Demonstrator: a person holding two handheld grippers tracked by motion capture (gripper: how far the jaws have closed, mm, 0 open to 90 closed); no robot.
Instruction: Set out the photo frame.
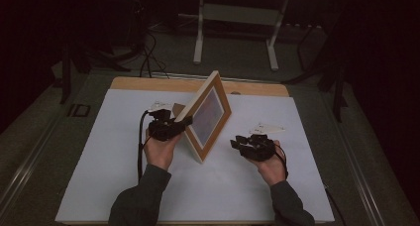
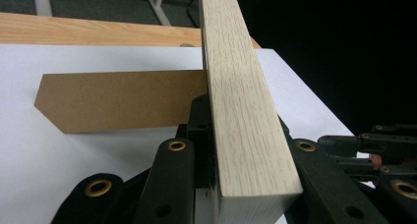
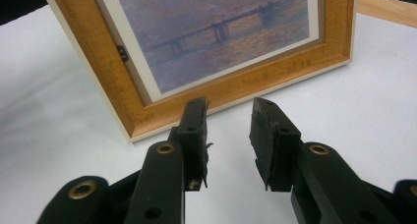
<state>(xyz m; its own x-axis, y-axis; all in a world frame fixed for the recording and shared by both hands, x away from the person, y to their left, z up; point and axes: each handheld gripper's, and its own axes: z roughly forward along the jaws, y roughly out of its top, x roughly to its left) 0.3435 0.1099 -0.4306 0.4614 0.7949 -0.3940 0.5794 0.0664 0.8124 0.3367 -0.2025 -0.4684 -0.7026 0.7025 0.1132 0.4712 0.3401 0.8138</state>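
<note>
A wooden picture frame (image 1: pixel 207 116) stands upright near the middle of the table (image 1: pixel 99 151), on the white sheet that covers most of it, turned so its picture faces right and toward the near edge. The left tongs (image 1: pixel 179 123) are clenched on the frame's left side edge; in the left gripper view the pale wood edge (image 2: pixel 241 111) runs up between the two black jaws, which press against it on either side. Behind the frame, on its far-left side, a brown cardboard easel stand (image 2: pixel 118 105) juts out from the back and rests on the white sheet. The right tongs (image 1: pixel 236 142) are released, jaws apart with nothing between them, hovering just above the table to the right of the frame and a little nearer. In the right gripper view the right tongs (image 3: pixel 228 130) point at the frame's lower corner (image 3: pixel 133 128), close to it but not touching, and the print of a bridge in a purple haze (image 3: pixel 211 27) fills the frame's opening. A strip of bare wood (image 1: pixel 148 83) shows along the table's far edge.
</note>
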